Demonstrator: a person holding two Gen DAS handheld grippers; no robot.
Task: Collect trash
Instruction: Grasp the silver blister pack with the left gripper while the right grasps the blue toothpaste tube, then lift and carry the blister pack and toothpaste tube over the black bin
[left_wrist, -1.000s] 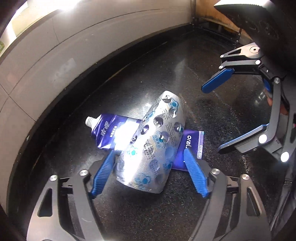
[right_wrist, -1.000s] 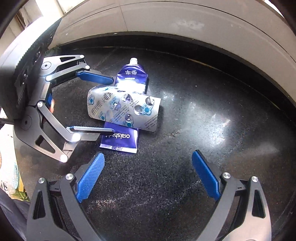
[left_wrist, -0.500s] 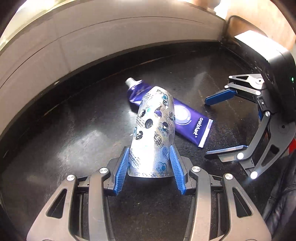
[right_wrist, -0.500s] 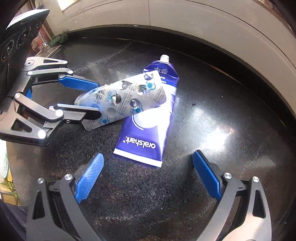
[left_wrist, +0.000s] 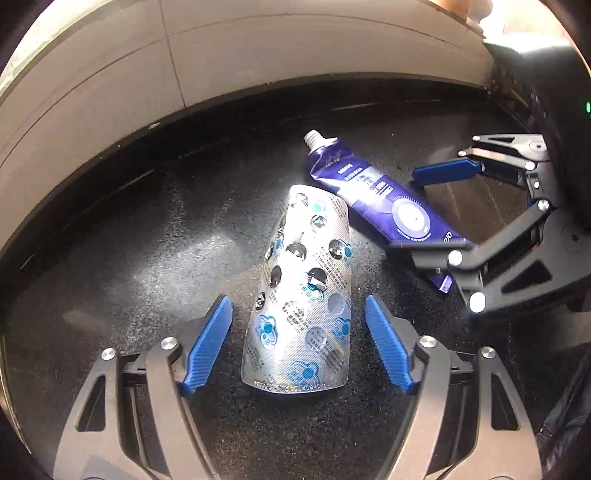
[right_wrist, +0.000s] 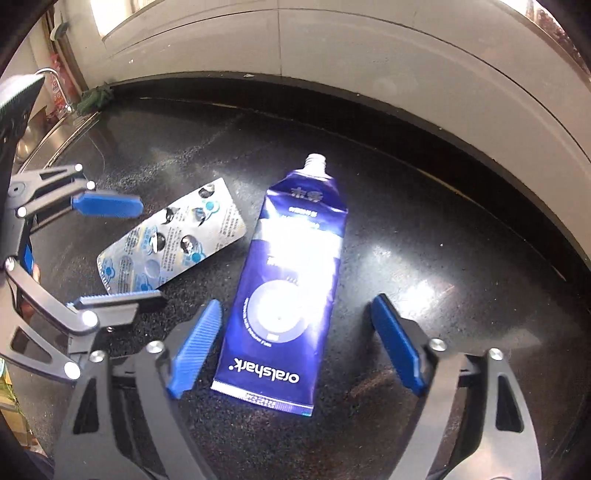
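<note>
Tools angled downward: left tool (left_wrist: 297, 347) opening astride blister pack (left_wrist: 306, 295), right tool (right_wrist: 295, 347) closing astride toothpaste tube (right_wrist: 291, 280).

My left gripper (left_wrist: 298, 345) and right gripper (right_wrist: 293, 347) look alike: dark grey open-framed linkage arms with triangular cut-outs, joined by shiny silver round screw heads. Each finger ends in a ribbed, bright blue pad (left_wrist: 207, 349). A small green light glows on the right gripper's black housing.

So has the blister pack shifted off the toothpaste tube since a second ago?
Yes. The blister pack now lies beside the toothpaste tube on the counter, toward the left gripper, no longer across it.
</note>
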